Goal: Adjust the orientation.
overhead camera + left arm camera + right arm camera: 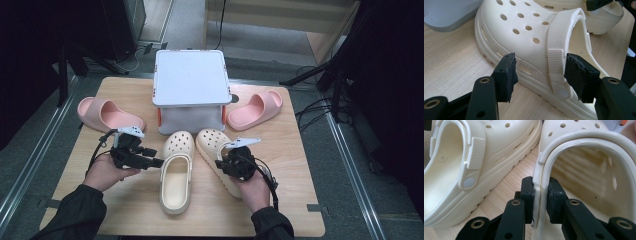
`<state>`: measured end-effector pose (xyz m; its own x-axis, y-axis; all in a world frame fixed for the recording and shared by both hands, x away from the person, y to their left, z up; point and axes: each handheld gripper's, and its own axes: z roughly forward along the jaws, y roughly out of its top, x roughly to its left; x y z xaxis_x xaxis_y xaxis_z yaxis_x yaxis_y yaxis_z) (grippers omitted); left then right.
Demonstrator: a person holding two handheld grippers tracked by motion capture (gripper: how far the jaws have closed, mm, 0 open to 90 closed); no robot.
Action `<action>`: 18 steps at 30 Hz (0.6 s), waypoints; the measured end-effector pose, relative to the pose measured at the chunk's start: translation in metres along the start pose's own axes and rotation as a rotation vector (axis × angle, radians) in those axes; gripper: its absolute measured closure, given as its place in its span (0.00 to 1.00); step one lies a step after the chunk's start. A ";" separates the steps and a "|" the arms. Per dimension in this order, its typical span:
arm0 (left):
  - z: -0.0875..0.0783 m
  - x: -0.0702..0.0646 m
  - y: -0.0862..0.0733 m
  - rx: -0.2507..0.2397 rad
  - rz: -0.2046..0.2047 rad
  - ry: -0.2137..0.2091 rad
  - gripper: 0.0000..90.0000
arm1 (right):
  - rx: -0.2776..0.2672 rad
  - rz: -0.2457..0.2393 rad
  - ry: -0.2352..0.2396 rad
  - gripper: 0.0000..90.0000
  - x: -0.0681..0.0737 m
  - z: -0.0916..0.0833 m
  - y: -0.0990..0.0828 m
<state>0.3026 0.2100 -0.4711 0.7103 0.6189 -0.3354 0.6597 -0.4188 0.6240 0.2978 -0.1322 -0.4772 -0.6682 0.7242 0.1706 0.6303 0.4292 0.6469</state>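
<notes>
Two cream clogs lie side by side, toes towards the box: the left clog point(176, 175) and the right clog point(212, 145). My left gripper point(155, 162) is at the left clog's outer side. In the left gripper view it point(540, 75) stands open, with the left clog point(524, 32)'s side and strap rivet between the pads, and the pads do not press on them. My right gripper point(225, 165) is shut on the right clog's heel-opening rim. In the right gripper view it point(541, 200) pinches the right clog point(584, 170)'s rim and folded strap, with the left clog point(499, 150) beside it.
A white-lidded grey box point(190, 80) stands at the back middle of the wooden table point(280, 200). One pink slide point(107, 115) lies to its left and another point(255, 110) to its right. Dark stands and cables surround the table.
</notes>
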 end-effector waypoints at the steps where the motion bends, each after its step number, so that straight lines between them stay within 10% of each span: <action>1: 0.000 0.000 0.000 -0.001 0.000 0.000 0.47 | 0.004 0.005 -0.001 0.87 0.002 0.001 0.000; 18: -0.001 0.000 -0.001 -0.011 -0.003 0.005 0.47 | -0.049 0.001 0.091 0.78 -0.001 -0.008 -0.001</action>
<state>0.3013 0.2110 -0.4715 0.7074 0.6230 -0.3337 0.6587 -0.4100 0.6309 0.2944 -0.1379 -0.4721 -0.7021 0.6715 0.2370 0.6127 0.4000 0.6816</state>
